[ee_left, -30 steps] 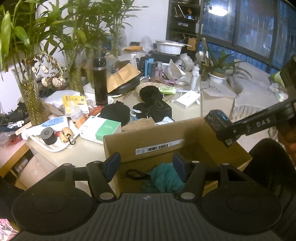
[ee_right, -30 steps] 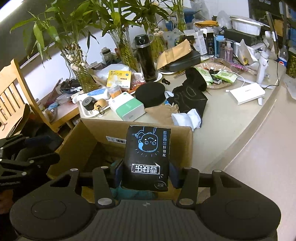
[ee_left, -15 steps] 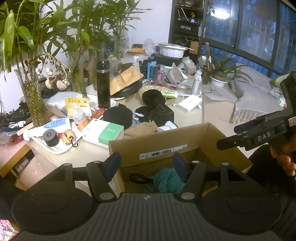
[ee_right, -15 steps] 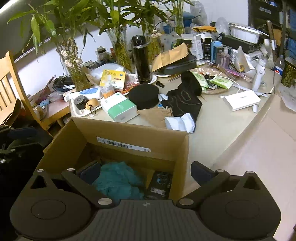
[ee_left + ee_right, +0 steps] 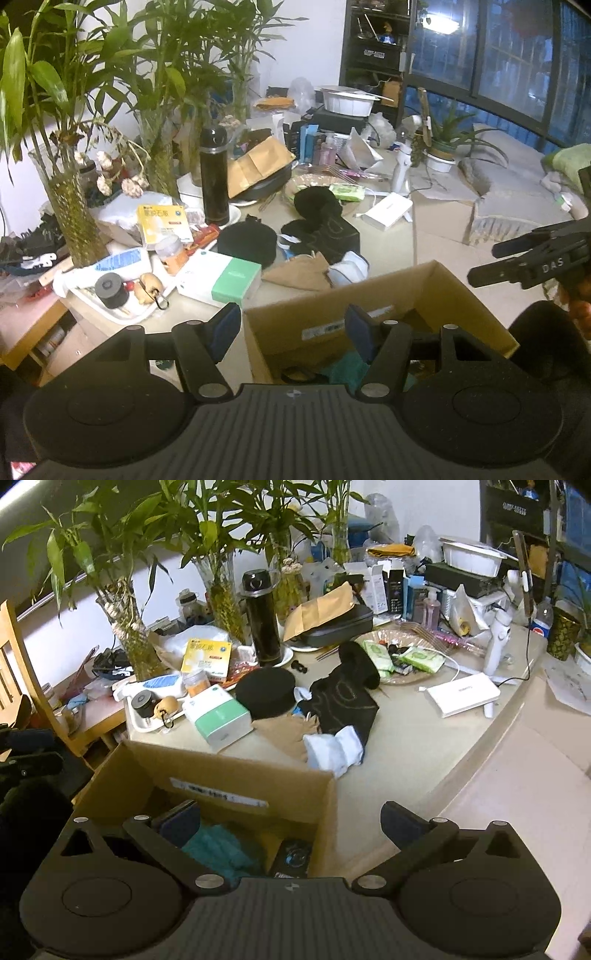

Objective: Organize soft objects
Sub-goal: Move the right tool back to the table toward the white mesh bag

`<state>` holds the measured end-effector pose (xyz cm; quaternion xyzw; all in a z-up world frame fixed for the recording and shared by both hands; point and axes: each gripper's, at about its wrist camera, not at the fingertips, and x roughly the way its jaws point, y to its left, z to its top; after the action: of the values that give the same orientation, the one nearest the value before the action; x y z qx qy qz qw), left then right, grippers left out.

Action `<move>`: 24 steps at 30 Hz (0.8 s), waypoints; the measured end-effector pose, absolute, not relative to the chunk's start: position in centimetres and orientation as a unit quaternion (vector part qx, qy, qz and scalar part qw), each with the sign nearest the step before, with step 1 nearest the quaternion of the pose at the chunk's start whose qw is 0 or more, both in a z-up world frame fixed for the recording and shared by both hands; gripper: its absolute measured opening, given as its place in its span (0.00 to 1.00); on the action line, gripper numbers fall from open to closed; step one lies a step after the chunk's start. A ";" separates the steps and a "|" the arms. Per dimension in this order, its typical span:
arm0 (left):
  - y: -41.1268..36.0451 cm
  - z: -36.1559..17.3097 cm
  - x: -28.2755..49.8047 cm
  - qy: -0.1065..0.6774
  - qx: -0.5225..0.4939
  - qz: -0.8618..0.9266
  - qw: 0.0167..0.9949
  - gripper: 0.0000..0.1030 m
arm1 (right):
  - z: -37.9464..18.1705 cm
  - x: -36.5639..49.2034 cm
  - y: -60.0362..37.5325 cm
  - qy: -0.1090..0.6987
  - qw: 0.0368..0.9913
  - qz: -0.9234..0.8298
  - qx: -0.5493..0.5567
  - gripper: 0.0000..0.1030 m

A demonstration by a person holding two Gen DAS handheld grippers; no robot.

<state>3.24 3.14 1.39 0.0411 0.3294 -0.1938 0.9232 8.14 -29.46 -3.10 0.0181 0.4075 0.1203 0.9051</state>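
Note:
A brown cardboard box [image 5: 236,771] stands against the table's near edge; it also shows in the left wrist view [image 5: 369,291]. Inside lie a teal fuzzy cloth [image 5: 221,849] and a black printed packet [image 5: 293,856]. On the table lie a black garment [image 5: 343,701], a tan cloth [image 5: 284,731], white socks [image 5: 334,749] and a black round cap [image 5: 266,692]. My right gripper [image 5: 290,821] is open and empty over the box's right corner. My left gripper [image 5: 291,326] is open and empty over the box's left edge.
A white-green box [image 5: 218,716], a black flask [image 5: 262,616], glass vases with bamboo [image 5: 136,642], a white tray [image 5: 147,716], a white power bank [image 5: 461,694] and several small items crowd the table. A wooden chair [image 5: 22,672] stands left.
My right gripper opened and let the black packet drop into the box, then drew back and to the right. My left gripper shifted left and rose a little.

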 end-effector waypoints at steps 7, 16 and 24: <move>3.2 1.8 5.3 0.327 0.046 -0.192 0.924 0.60 | -2.9 9.0 -30.7 0.407 0.906 0.113 0.027 1.00; 3.7 2.3 7.2 0.318 0.038 -0.215 0.923 0.60 | -3.1 10.0 -32.5 0.410 0.906 0.099 0.030 1.00; 3.5 1.9 8.7 0.322 0.044 -0.204 0.924 0.60 | -3.4 11.0 -33.6 0.413 0.905 0.088 0.038 1.00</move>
<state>8.71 3.53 1.90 0.0443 0.3220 -0.2036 0.9235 10.96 -33.63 -3.38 0.0378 0.4135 0.0883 0.9054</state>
